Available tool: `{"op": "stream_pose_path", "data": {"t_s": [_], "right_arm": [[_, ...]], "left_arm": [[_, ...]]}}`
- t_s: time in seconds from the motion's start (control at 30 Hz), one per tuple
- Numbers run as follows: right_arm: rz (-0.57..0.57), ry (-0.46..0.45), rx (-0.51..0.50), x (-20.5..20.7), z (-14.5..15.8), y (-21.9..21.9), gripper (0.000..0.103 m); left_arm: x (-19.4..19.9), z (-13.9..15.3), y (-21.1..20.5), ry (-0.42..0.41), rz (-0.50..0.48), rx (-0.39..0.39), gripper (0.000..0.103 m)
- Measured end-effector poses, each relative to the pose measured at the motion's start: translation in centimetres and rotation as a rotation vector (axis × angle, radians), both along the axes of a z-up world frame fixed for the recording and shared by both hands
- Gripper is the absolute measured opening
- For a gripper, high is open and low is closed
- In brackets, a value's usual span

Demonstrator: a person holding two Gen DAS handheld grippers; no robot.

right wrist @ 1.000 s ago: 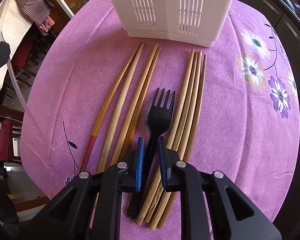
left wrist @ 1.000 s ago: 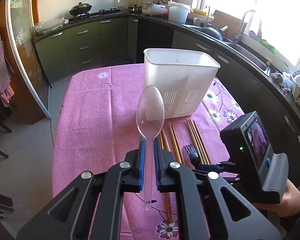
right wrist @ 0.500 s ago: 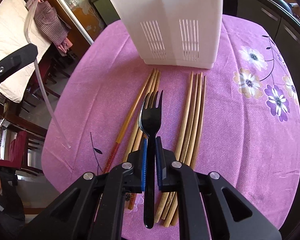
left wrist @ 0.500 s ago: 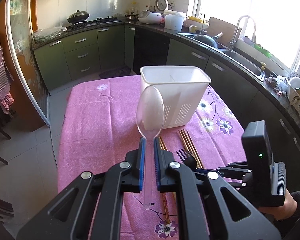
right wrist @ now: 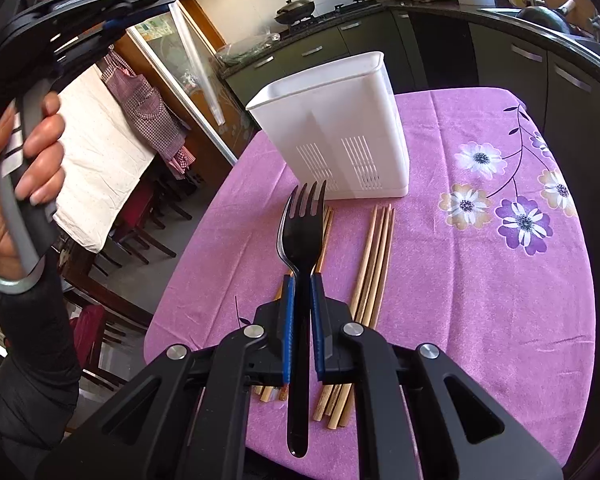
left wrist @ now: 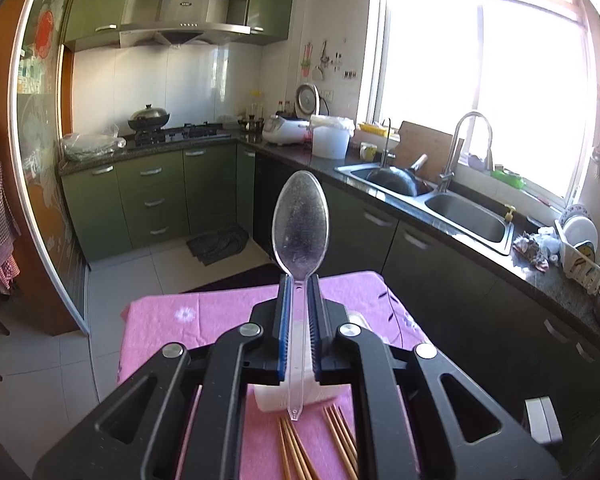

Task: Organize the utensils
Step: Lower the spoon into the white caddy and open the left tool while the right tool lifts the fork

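Utensils first: we've got a clear plastic spoon (left wrist: 300,224) clenched in the left hand-held gripper (left wrist: 299,320), bowl up, handle running back between the pads. The right hand-held gripper (right wrist: 300,324) is clamped on a matte black fork (right wrist: 301,240), tines pointing forward at the white slotted holder (right wrist: 332,120). That holder sits straight ahead of the fork on the pink flowered worktop (right wrist: 480,300), and below the spoon. We'd guess the right one is nearer. Smooth wooden chopsticks (right wrist: 374,256) lie lengthwise between us and the holder.
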State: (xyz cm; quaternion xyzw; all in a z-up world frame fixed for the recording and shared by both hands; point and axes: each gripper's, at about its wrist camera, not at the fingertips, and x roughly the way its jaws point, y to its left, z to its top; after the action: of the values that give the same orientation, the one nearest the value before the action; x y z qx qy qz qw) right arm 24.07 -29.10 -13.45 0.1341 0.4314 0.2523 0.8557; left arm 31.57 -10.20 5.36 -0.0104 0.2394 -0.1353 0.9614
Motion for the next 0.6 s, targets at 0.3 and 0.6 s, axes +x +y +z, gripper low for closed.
{"op": "stream_pose_path", "data": {"t_s": [0.3, 0.6], "right_arm": [[-0.011, -0.048, 0.038, -0.6, 1.1, -2.3, 0.009], [-0.023, -0.137, 0.013, 2.4, 5.3, -1.4, 0.009]], "left_arm": [[5.2, -3.0, -2.1, -0.016, 0.046, 0.029, 0.009], [5.4, -7.5, -1.0, 0.107, 0.036, 0.065, 0.009]]}}
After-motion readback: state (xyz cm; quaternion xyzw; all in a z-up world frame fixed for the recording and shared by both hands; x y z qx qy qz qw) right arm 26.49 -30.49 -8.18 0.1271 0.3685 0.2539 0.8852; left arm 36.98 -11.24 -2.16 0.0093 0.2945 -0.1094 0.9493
